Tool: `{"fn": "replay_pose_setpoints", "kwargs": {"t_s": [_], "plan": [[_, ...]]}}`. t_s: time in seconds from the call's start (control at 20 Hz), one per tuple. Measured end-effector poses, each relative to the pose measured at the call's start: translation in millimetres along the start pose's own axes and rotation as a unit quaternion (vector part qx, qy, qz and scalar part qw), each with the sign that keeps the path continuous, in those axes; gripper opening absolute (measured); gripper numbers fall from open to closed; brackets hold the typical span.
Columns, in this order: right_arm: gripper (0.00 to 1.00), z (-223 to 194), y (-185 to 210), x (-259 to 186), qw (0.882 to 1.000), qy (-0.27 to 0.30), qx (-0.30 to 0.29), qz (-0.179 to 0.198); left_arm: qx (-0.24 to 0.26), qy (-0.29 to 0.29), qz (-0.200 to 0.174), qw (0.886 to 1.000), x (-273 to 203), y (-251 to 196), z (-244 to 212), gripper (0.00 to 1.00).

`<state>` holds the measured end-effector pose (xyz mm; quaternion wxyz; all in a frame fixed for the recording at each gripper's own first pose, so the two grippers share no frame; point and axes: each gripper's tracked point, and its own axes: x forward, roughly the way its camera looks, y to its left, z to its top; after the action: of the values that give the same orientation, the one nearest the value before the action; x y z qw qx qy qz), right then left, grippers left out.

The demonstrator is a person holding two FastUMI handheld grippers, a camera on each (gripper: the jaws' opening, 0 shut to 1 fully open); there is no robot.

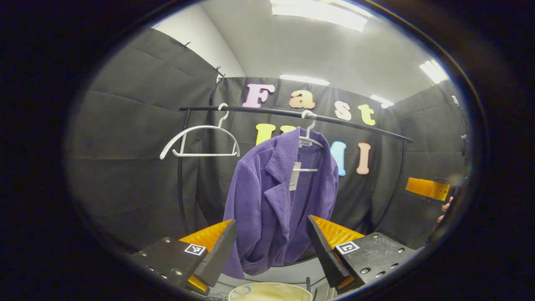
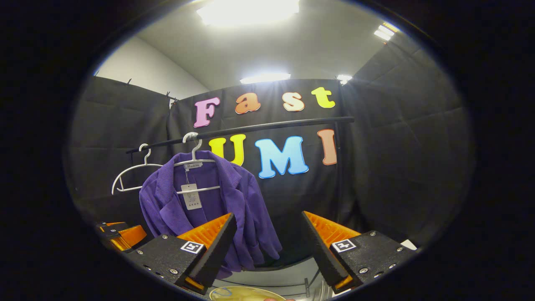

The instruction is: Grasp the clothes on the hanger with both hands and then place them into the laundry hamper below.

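Note:
A purple corduroy jacket (image 1: 271,200) hangs on a white hanger (image 1: 308,133) from the black rail (image 1: 355,125); a paper tag dangles at its collar. In the left gripper view my left gripper (image 1: 271,246) is open, short of the jacket's lower half, which shows between its fingers. In the right gripper view the jacket (image 2: 200,205) hangs to the left, and my right gripper (image 2: 267,242) is open with nothing between its fingers. The hamper's pale rim (image 1: 269,291) lies below the jacket, also seen as the hamper rim (image 2: 242,294). The right gripper (image 1: 428,188) appears far right, the left gripper (image 2: 121,234) low left.
An empty white hanger (image 1: 200,140) hangs on the rail left of the jacket, the same empty hanger (image 2: 133,173) in the right gripper view. The rack's black upright posts (image 1: 180,184) stand at both ends. A hand (image 1: 445,209) holds the far gripper.

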<state>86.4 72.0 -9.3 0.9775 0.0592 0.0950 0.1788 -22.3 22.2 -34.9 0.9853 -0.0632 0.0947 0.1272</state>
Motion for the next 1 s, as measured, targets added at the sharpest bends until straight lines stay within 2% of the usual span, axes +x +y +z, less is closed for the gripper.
{"fn": "replay_pose_setpoints", "kwargs": {"t_s": [0.2, 0.25, 0.3, 0.35, 0.6, 0.75, 1.0], "plan": [[0.94, -8.4, 19.9, 58.5, 0.998, 0.017, 0.019, 0.054, -0.005, 0.0, 0.013, 1.0, 12.3, -4.9, 5.4, 0.95], [0.94, -11.5, 24.9, 70.5, 0.997, 0.024, 0.021, 0.066, -0.01, 0.004, 0.018, 1.0, 14.8, -6.8, 5.0, 1.0], [0.95, -13.6, 32.8, 84.0, 0.996, 0.031, 0.024, 0.083, -0.015, 0.005, 0.024, 1.0, 17.6, -7.8, 5.9, 1.0], [0.95, -14.3, 39.3, 95.1, 0.994, 0.034, 0.025, 0.098, -0.02, 0.005, 0.028, 0.999, 20.9, -9.6, 6.6, 0.95], [0.95, -10.5, 69.3, 149.8, 0.986, 0.045, 0.021, 0.158, -0.038, 0.004, 0.064, 0.997, 43.3, -9.4, 9.6, 0.96], [0.95, -7.0, 79.4, 182.3, 0.985, 0.042, 0.004, 0.169, -0.059, 0.003, 0.083, 0.995, 72.0, -10.1, 12.7, 0.96], [0.95, -22.8, 90.2, 215.3, 0.98, 0.064, -0.005, 0.186, -0.056, 0.001, 0.11, 0.992, 95.0, -8.5, 10.9, 0.96]]}}
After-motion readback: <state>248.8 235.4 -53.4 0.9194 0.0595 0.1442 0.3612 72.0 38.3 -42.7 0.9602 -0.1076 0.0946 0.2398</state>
